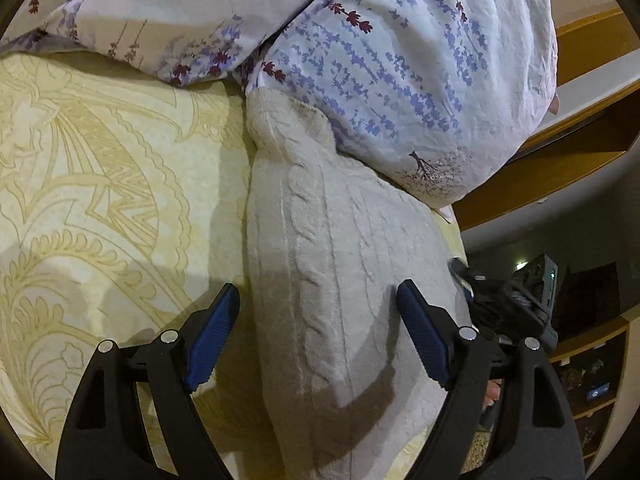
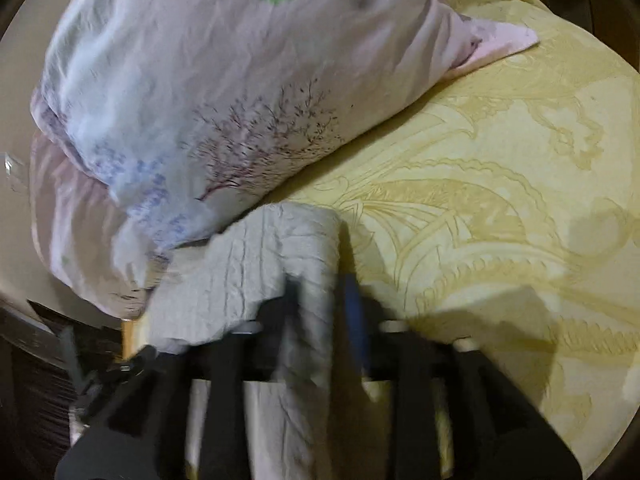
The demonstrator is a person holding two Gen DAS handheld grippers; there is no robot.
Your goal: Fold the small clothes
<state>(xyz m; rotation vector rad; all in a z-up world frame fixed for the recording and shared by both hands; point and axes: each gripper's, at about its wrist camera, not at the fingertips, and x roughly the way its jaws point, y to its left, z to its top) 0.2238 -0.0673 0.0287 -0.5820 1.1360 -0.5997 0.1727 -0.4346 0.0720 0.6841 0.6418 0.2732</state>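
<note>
A beige cable-knit garment (image 1: 320, 240) lies folded into a long band on the yellow patterned bedspread (image 1: 100, 160), its far end tucked against a floral pillow. My left gripper (image 1: 316, 290) hovers over the band's near half, open, blue pads wide on either side and touching nothing. In the blurred right wrist view the same garment (image 2: 260, 260) runs up between the fingers of my right gripper (image 2: 320, 288). A dark gap shows beside the blue pad (image 2: 354, 304), so the jaws stand open around the cloth. The right gripper's body (image 1: 520, 300) shows at the band's right edge.
A big floral pillow (image 1: 400, 60) (image 2: 200, 80) rests on the garment's far end. A second pale duvet fold (image 1: 140, 8) lies behind it. The bed's edge and a wooden shelf (image 1: 560, 176) are to the right. Yellow bedspread (image 2: 500, 200) stretches right of the right gripper.
</note>
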